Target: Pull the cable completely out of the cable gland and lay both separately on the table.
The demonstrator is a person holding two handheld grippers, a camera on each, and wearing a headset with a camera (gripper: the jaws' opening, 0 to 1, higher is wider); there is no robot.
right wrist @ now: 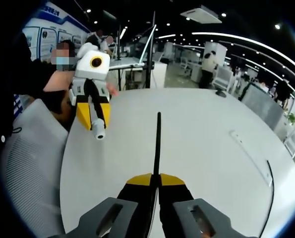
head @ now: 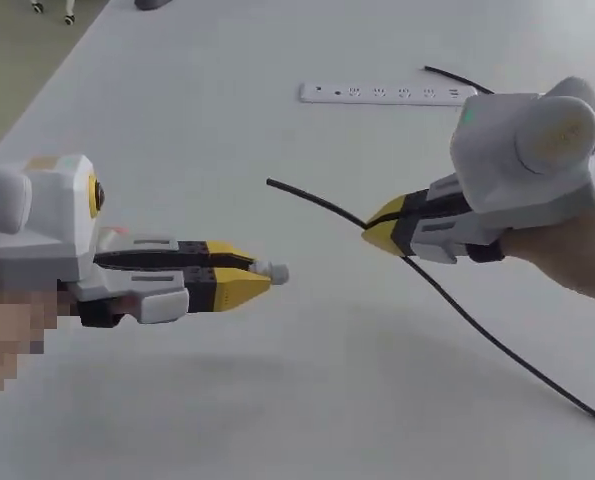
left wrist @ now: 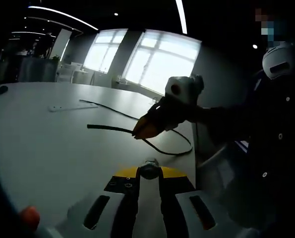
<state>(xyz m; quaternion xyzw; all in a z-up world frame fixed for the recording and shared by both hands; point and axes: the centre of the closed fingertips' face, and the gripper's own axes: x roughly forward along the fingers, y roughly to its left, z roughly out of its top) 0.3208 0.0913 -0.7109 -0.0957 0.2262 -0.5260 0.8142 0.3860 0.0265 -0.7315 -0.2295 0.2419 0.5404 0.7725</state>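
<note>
Nearest in the head view, left gripper (head: 255, 273) fingers clamp the gland (head: 275, 271) and right gripper (head: 370, 228) fingers clamp the cable (head: 312, 200), well apart over the table (head: 277, 380); the left gripper view, then the right, confirm each grip, so the pieces look separated and ready to lay down.

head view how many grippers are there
2. The left gripper comes in from the left, jaws shut on the cable gland. The right gripper comes in from the right, jaws shut on the black cable.
</note>
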